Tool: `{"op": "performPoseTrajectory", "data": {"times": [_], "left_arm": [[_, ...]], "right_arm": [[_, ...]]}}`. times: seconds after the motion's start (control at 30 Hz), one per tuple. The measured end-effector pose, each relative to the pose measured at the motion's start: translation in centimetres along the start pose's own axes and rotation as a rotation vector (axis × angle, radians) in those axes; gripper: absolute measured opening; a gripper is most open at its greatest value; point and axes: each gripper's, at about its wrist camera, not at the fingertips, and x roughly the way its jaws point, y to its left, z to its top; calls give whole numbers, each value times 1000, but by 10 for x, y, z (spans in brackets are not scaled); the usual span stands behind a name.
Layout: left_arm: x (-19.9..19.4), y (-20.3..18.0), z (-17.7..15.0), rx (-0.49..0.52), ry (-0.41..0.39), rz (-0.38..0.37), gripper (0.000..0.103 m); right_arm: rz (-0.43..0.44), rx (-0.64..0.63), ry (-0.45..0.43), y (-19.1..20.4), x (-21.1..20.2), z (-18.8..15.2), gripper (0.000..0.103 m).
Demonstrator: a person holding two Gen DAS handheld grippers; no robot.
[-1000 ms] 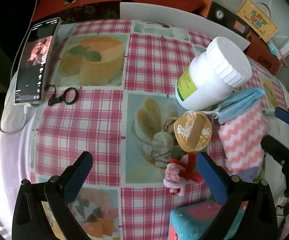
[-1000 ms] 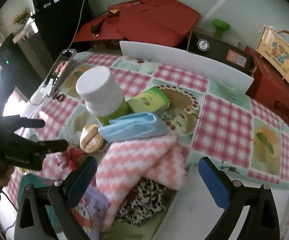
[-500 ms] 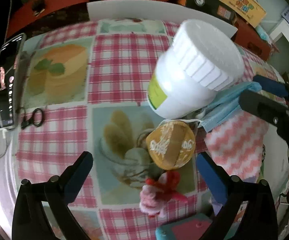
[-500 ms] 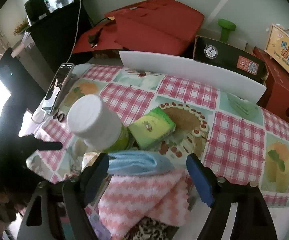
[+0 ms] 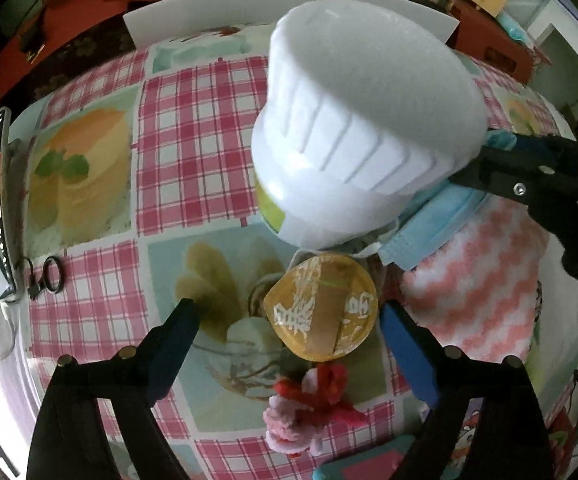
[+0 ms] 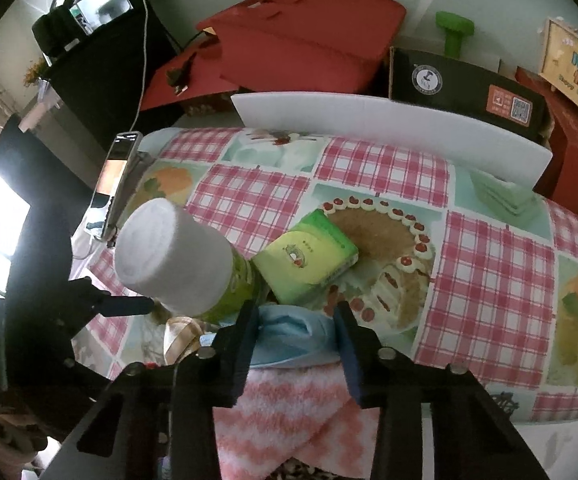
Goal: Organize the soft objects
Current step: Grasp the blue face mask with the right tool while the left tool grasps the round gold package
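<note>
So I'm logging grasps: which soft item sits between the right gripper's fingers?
The blue face mask: the right gripper brackets it, whereas the pink zigzag cloth lies below, nearer the camera.

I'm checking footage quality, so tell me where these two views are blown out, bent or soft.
Left wrist view: white bottle cap looms oversized and slightly soft; table edges curve from the fisheye; corners black. Right wrist view: window glare at far left washes out detail; white board bows; pink towel stays fairly sharp.

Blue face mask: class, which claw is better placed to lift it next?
Right. The right claw already straddles the blue face mask; the left claw sits open around the golden pouch instead.
</note>
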Motion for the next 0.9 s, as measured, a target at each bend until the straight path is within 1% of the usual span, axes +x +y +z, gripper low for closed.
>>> {"op": "performPoseTrajectory", "data": {"times": [0.07,0.23,0.4,0.47,0.53,0.57,0.6,0.63,0.77,0.8,0.87,0.9], "left_arm": [[-1,-3,5,4,2,-4,83],[-1,-10,14,12,-4,-16,74],[-3,-19,10,33,-12,-10,69],[-3,-22,13,30,-22,-24,62],[-3,-22,12,22,-26,-35,59],[-3,-24,15,16,-29,-41,56],[-7,-20,6,14,-31,-49,54],[-8,-17,2,12,-33,-57,54],[-11,-19,2,1,-41,-65,53],[-14,-8,-7,-3,-43,-71,53],[-13,-7,-10,-10,-53,-91,53],[-20,1,-15,-16,-54,-96,53]], "right_arm": [[3,6,0,-1,0,-1,38],[3,15,4,-3,0,-2,36],[5,21,5,-4,-1,-4,36],[7,27,6,-5,-1,-4,35],[9,30,7,-5,-2,-5,35],[9,30,7,-5,-2,-5,35],[9,30,7,-5,-2,-6,35],[8,31,7,-5,-2,-6,35],[10,38,8,-6,-4,-7,34],[10,38,8,-6,-4,-7,34],[8,38,8,-6,-5,-7,34],[9,39,8,-7,-6,-7,34]]}}
